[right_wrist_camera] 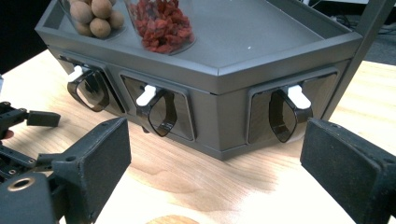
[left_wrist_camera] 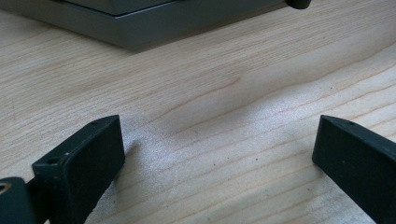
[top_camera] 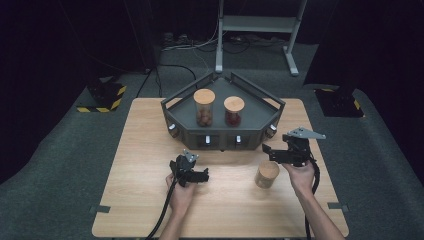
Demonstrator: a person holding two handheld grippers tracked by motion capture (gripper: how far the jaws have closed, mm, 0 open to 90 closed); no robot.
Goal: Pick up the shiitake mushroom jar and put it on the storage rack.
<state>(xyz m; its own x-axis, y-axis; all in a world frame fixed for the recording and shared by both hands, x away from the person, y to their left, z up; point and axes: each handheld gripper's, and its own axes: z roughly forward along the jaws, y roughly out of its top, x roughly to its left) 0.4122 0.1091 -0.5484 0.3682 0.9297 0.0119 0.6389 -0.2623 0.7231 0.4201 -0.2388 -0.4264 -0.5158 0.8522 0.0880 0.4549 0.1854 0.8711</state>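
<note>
A grey angular dispenser stand [top_camera: 257, 120] sits at the back of the wooden table. On top of it are two wood-lidded jars, one with brown balls [top_camera: 204, 107] and one with red pieces [top_camera: 233, 111]. A third jar with a wooden lid [top_camera: 267, 174] stands on the table at the right. My right gripper [top_camera: 268, 149] hovers just above and behind that jar, open and empty. In the right gripper view its jaws [right_wrist_camera: 215, 149] face the stand's front [right_wrist_camera: 224, 116], and the lid's edge [right_wrist_camera: 172, 219] is below. My left gripper [top_camera: 202, 175] is low over the table, open [left_wrist_camera: 219, 140].
The stand's front has several dark spouts with white levers [right_wrist_camera: 299, 97]. The stand's base edge [left_wrist_camera: 140, 32] lies ahead of the left gripper. Bare wooden table [top_camera: 145, 165] stretches to the left. A metal frame [top_camera: 260, 25] stands on the floor behind.
</note>
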